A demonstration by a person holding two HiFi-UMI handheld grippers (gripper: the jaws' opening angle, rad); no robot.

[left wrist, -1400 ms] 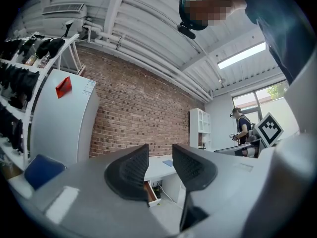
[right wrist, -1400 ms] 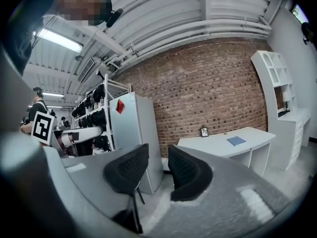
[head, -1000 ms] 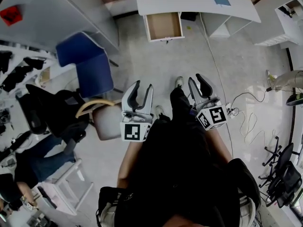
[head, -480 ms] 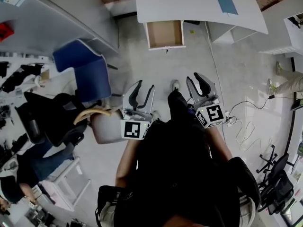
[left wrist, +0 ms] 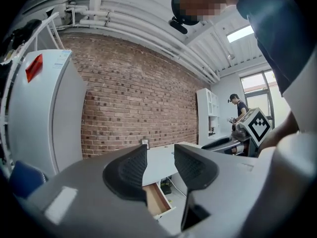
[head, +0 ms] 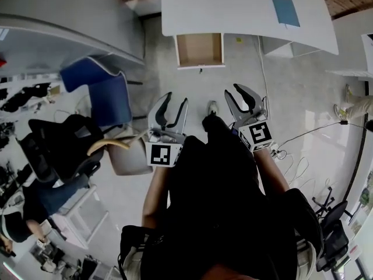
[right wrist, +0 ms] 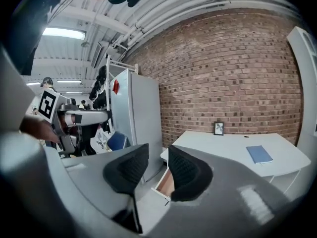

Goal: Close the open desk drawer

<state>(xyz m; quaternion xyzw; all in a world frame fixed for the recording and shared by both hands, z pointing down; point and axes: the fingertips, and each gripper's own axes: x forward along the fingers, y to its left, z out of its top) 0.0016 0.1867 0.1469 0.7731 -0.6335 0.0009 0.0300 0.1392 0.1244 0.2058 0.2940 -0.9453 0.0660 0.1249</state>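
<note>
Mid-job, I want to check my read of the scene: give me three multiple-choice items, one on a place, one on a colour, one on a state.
1. Where does the blue notebook lie?
A) inside the drawer
B) on top of the desk
C) under the desk

2. What colour is the desk top?
A) white
B) black
C) green

3. How does the drawer stand?
A) pushed shut
B) taken out and lying apart from the desk
C) pulled out from the desk

Key:
1 B: the head view shows the notebook on the desk top, toward its right end.
2 A: the top shows plain white in all three views.
3 C: its bare wooden inside juts out past the desk's front edge.
</note>
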